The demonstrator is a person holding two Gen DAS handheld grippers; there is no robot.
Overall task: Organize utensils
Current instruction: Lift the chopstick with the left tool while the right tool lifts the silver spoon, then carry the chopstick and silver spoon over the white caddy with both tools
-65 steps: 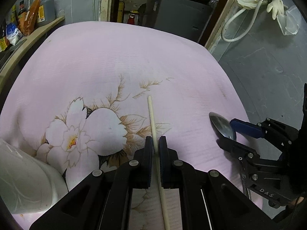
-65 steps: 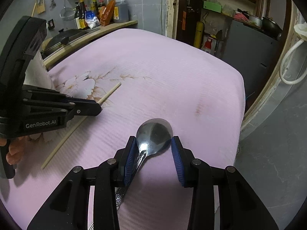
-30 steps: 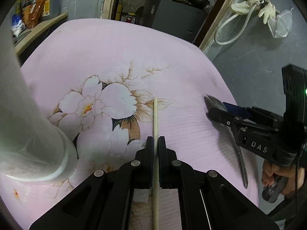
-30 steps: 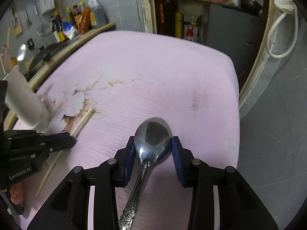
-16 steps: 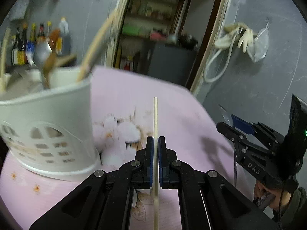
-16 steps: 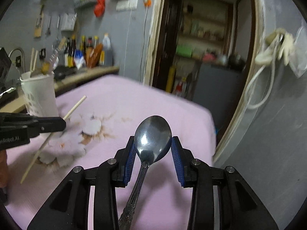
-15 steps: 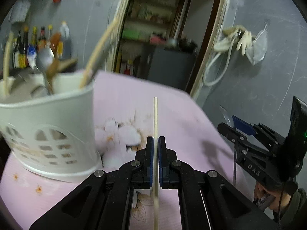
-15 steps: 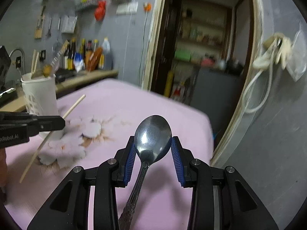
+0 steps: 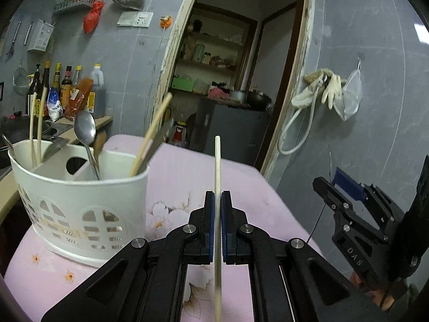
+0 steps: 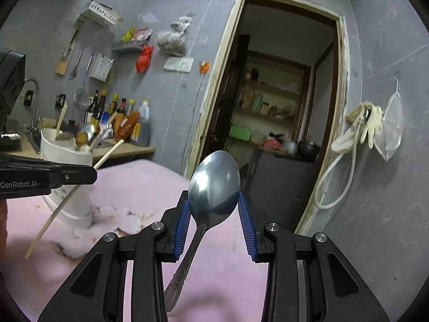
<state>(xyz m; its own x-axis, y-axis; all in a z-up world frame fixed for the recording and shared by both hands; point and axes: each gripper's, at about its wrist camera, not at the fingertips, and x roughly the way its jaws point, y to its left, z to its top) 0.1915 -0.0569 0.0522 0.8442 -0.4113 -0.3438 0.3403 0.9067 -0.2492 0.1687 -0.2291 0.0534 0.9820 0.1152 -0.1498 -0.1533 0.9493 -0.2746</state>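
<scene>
Two grippers are up over my pink table point(image 9: 174, 177), each gripping one utensil. The white caddy point(image 9: 80, 201) stands at the table's left, already stocked with chopsticks and a spoon. My right gripper point(image 10: 214, 214) clasps a steel spoon point(image 10: 214, 185) by the bowl, handle hanging down. My left gripper point(image 9: 217, 214) pinches a chopstick point(image 9: 217, 166), raised just right of the caddy.

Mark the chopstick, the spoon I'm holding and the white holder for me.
chopstick point(image 9: 217, 171), left wrist view, on the shaft above the closed pads.
spoon point(image 10: 214, 181), right wrist view, middle of the bowl.
white utensil holder point(image 9: 80, 209), left wrist view, front wall.
</scene>
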